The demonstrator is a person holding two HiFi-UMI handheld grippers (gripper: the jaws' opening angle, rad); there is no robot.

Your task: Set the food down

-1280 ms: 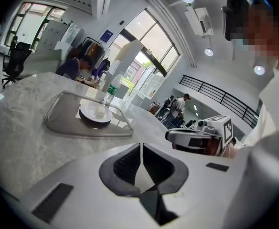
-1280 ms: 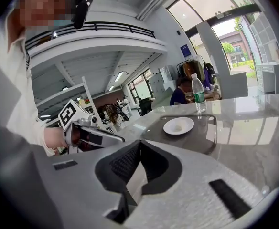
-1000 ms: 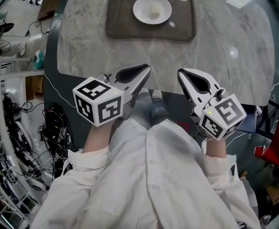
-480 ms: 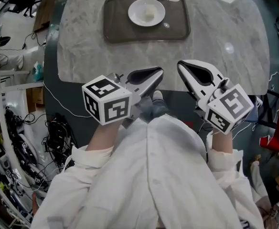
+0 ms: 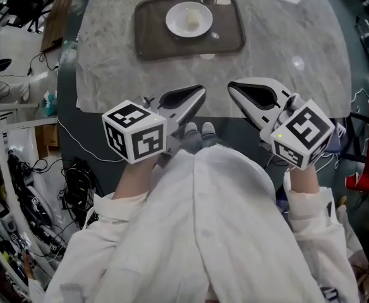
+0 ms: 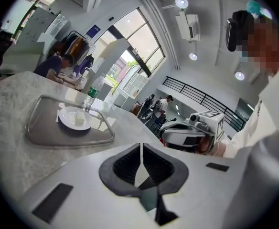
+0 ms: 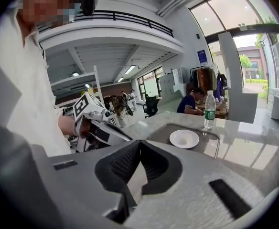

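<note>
The person is holding 2 grippers low, close in front of the body, tips aiming far. The left gripper [image 5: 194, 96] is angling rightward, its jaws pressed together on nothing. The right gripper [image 5: 234, 88] is angling leftward, jaws likewise closed and empty. White sleeves [image 5: 105, 235] are covering both forearms.
</note>
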